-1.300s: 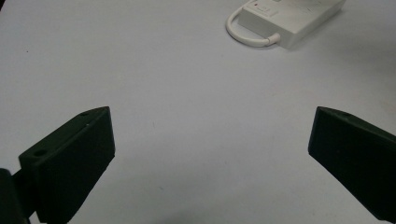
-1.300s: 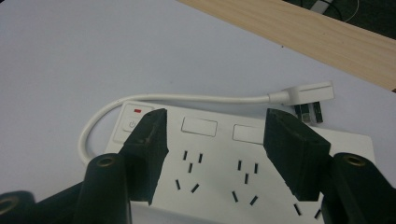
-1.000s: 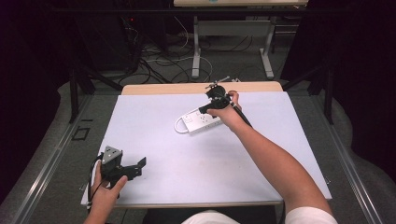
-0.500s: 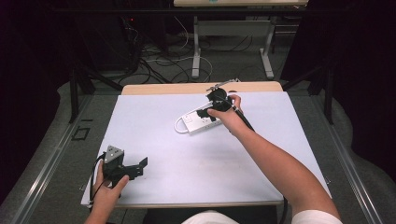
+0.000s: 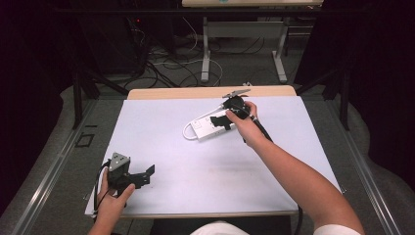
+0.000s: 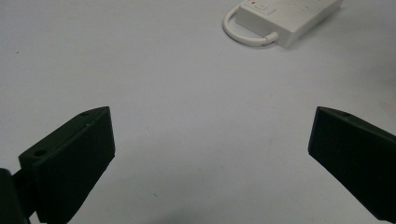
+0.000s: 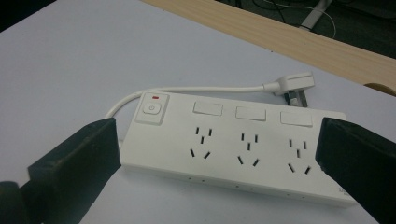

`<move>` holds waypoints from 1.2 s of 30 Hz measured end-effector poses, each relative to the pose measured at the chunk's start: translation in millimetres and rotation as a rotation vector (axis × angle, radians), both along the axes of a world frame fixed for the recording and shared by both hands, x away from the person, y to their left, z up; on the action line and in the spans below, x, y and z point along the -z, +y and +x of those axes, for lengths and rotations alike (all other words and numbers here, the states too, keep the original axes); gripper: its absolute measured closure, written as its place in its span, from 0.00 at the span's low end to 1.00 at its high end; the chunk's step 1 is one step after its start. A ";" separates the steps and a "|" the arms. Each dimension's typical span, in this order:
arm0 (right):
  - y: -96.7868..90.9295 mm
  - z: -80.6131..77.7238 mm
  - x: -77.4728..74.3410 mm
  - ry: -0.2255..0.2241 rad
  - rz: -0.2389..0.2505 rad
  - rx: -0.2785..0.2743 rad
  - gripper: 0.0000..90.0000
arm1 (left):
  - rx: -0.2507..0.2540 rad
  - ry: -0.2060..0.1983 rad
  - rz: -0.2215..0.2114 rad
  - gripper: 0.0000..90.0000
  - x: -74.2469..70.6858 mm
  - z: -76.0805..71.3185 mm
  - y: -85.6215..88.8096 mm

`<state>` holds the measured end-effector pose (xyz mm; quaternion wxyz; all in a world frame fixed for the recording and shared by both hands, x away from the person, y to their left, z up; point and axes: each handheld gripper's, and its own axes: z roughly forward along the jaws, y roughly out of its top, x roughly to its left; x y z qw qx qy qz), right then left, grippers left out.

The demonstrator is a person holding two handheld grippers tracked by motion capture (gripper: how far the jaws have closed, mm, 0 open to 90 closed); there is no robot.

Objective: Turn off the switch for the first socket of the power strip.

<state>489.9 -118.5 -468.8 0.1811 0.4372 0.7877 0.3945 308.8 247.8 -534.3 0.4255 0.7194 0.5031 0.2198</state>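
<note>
Hovering over the power strip [image 7: 233,149] near the far edge of the counter [image 5: 161,127]: right tool [image 5: 226,119], jaws spread wide along its length, nothing gripped yet. Idling well short of the strip, left tool [image 5: 139,175], also gaping. Grasp apparently not yet made.

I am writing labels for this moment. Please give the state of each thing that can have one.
power strip: flat on the white mat, sockets up and empty
plug: unplugged, lying on the mat behind the strip
left gripper: open, holding nothing
right gripper: open, jaws spread over the strip
</note>
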 end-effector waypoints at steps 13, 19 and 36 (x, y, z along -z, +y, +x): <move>-35.9 -21.2 -8.7 -0.029 0.012 -0.011 0.00 | 0.010 0.001 0.005 0.00 -0.7 2.3 -1.6; -60.6 -41.3 -10.7 -0.048 0.016 -0.017 0.00 | 0.009 -0.005 0.001 0.00 -1.4 1.7 -0.5; -110.9 -94.9 -6.1 -0.079 0.013 -0.005 0.00 | -0.005 -0.013 -0.002 0.00 -1.2 1.0 -0.4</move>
